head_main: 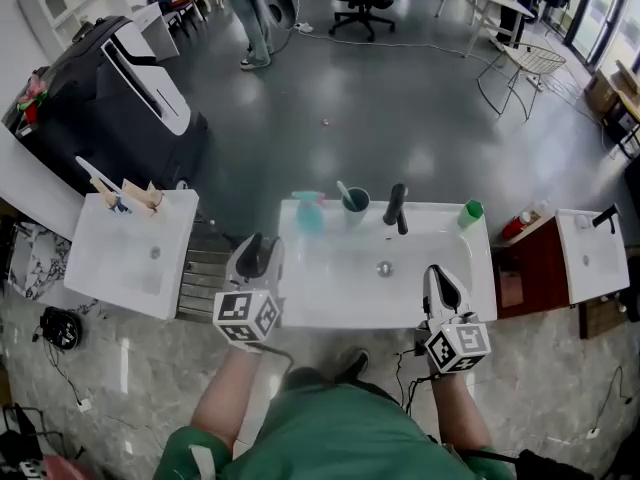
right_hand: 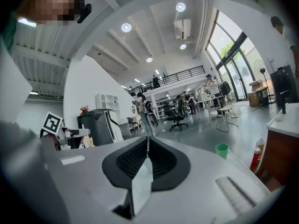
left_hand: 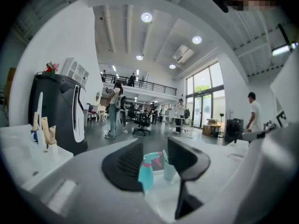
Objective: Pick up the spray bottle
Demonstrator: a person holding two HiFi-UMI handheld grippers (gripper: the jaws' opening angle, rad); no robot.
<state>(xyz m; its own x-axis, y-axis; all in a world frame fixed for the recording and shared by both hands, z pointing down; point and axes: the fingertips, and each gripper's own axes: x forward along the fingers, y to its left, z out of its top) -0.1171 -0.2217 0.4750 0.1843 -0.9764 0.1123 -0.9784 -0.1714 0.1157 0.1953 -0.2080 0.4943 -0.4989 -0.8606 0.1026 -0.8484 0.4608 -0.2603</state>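
A: Start closest to the body. How are the two tools set?

B: Both sit low over the near rim of the white sink (head_main: pixel 300 313). The left gripper (left_hand: pixel 155 146) has its jaws spread, with nothing pressed between the pads. The right gripper (right_hand: pixel 147 143) has its jaws pressed together on nothing.

A: Why one spread and one closed?

B: I take the left as the picking hand, held ready to receive something. The right has no part in a one-handed pick, so it waits closed, off toward the sink's right side.

A: And the spray bottle?

B: The spray bottle (head_main: pixel 308 213) stands upright on the back ledge, at the sink's left corner. In the left gripper view it shows in the gap between the jaws but well apart from them. So the gripper is lined up on it, not yet at it.

A: What crowds it?

B: A cup (head_main: pixel 353 205) with a stick-like thing in it stands just beside the bottle, on its right. Past that comes the black tap (head_main: pixel 397 208). The jaw on that side will probably have to slip between bottle and cup, so a straight approach across the basin suits best.

A: Farther along?

B: A green cup (head_main: pixel 470 212) sits at the ledge's far right corner, clear of the reach. Beyond lies open floor with chairs and people, none near the sink.
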